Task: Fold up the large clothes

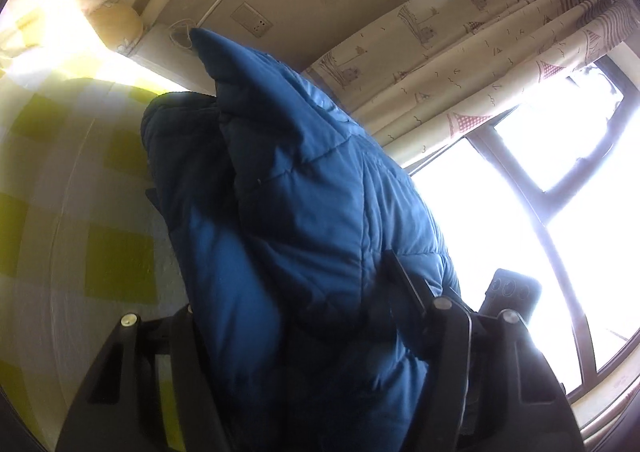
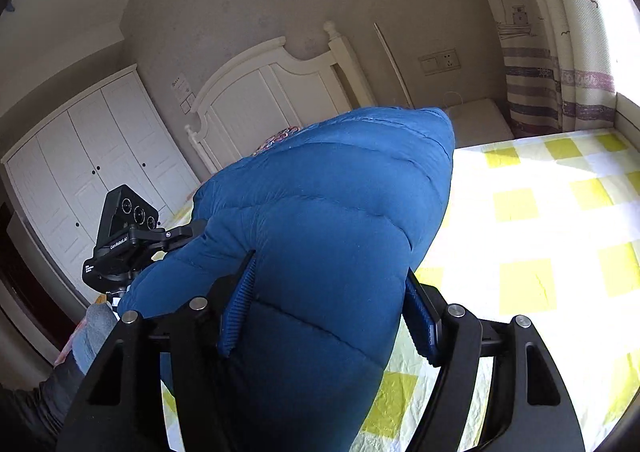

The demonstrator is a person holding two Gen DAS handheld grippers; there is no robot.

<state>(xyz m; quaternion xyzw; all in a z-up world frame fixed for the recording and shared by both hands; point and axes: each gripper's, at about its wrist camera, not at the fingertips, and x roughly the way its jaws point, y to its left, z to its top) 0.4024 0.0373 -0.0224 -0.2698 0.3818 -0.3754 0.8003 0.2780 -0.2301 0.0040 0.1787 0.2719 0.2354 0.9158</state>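
Gripping blue jacket in both tools, lifted above checked bedsheet. Right gripper clamping thick padded fold between ribbed pads. Left gripper likewise pinching bunched fabric; one finger hidden behind cloth. Other tool's camera head showing close beside jacket, so grips sitting near each other. Likely needing: spreading grips apart, keeping edges level, lowering onto sheet flat before creasing. Watching for slippery padding sliding out of pinch.

1 blue puffer jacket, 2 grippers, left, right, 1 checked bedsheet, 1 white wardrobe, 1 curtain
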